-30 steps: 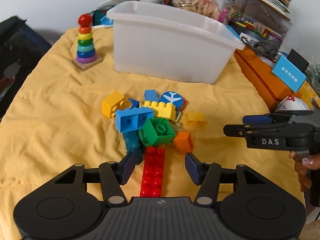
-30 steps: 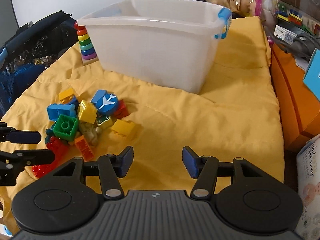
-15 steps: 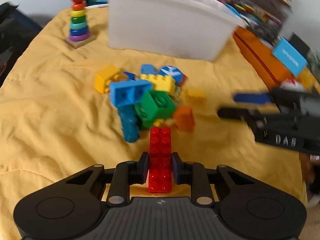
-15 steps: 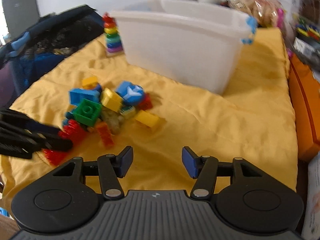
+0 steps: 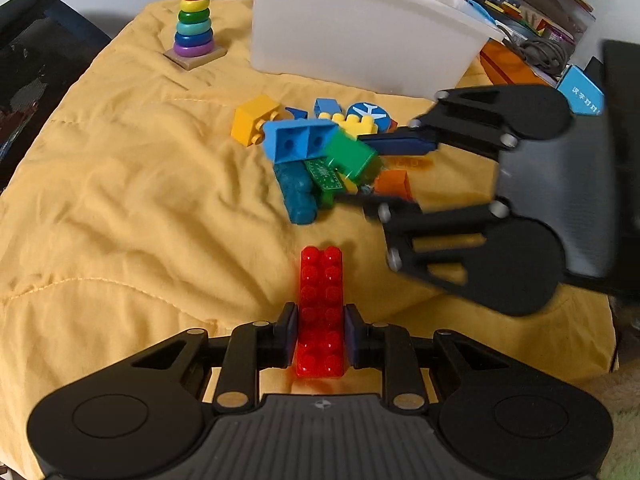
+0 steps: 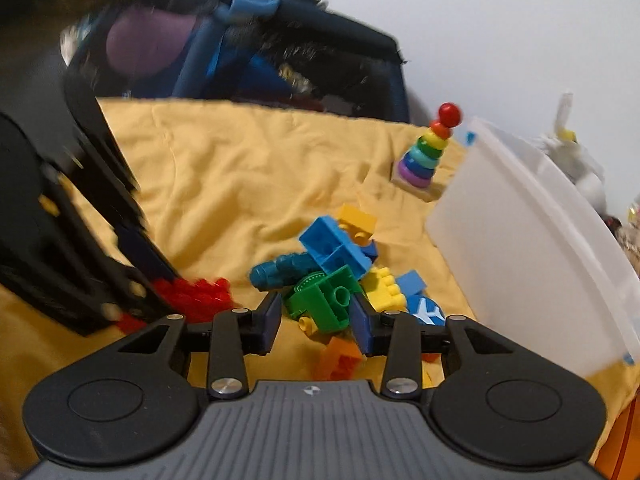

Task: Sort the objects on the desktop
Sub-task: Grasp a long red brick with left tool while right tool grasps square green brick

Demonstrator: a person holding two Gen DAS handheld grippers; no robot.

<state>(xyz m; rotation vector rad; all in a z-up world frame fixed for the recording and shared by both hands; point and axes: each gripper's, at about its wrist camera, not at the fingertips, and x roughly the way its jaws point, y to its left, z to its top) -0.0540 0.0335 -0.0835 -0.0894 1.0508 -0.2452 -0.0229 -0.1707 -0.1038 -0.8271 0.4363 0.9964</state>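
Note:
My left gripper (image 5: 320, 332) is shut on a long red brick (image 5: 321, 304), held over the yellow cloth (image 5: 120, 200). My right gripper (image 6: 316, 314) reaches into the pile of toy bricks from the right. Its jaws stand on either side of a green brick (image 6: 324, 300), which also shows in the left wrist view (image 5: 352, 156), and seem to touch it. A blue brick (image 5: 298, 142), a yellow brick (image 5: 252, 120), a teal piece (image 5: 296, 196) and an orange brick (image 5: 394, 184) lie around it. A white plastic bin (image 5: 360, 36) stands behind the pile.
A rainbow ring stacker (image 5: 194, 24) stands at the back left of the cloth. A round blue airplane disc (image 5: 368, 112) lies by the bin. Orange boxes and clutter (image 5: 520, 60) are at the back right. A dark bag (image 6: 260, 60) lies beyond the cloth's left edge.
My left gripper closed on the red brick and pulled it back out of the pile. My right gripper swung left into the pile and narrowed around the green brick, which has tipped.

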